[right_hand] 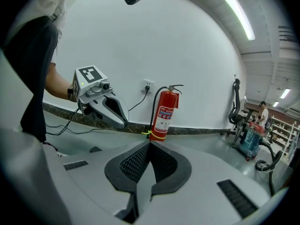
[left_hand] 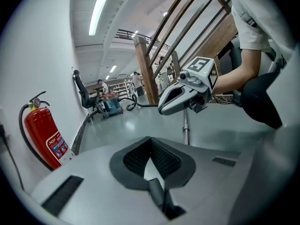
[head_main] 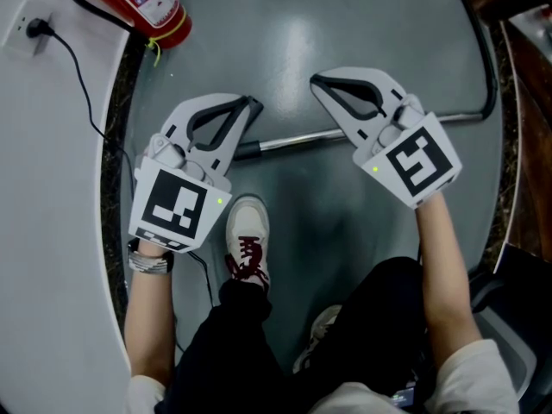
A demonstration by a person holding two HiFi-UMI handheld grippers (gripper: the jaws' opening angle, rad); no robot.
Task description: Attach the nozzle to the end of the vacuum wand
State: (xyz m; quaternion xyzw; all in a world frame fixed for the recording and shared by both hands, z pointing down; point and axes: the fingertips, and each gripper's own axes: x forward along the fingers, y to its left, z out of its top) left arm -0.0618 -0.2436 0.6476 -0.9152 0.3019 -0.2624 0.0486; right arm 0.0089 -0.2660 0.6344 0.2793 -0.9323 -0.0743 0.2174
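A white trainer with dark red laces [head_main: 248,235] stands on the smooth grey floor [head_main: 285,41], below black-trousered legs. Just ahead of it, the white left gripper [head_main: 250,105] and the white right gripper [head_main: 316,81] are held side by side, a little apart. Each has its jaws clenched tip to tip, with nothing between the ribbed black pads. The silver metal vacuum wand [head_main: 302,139] lies flat on the floor beneath them. Its dark end shows just beside the left gripper, and the tube runs rightward under the right gripper; neither gripper grasps it. At its far right end the wand joins a black hose [head_main: 483,50] that curves away. Further off to the left, a red fire extinguisher [head_main: 142,3] stands against the white wall, near a white wall socket [head_main: 24,26] with a black cable [head_main: 82,84] trailing down. In the left gripper view, a blue vacuum canister [left_hand: 111,103] sits far back
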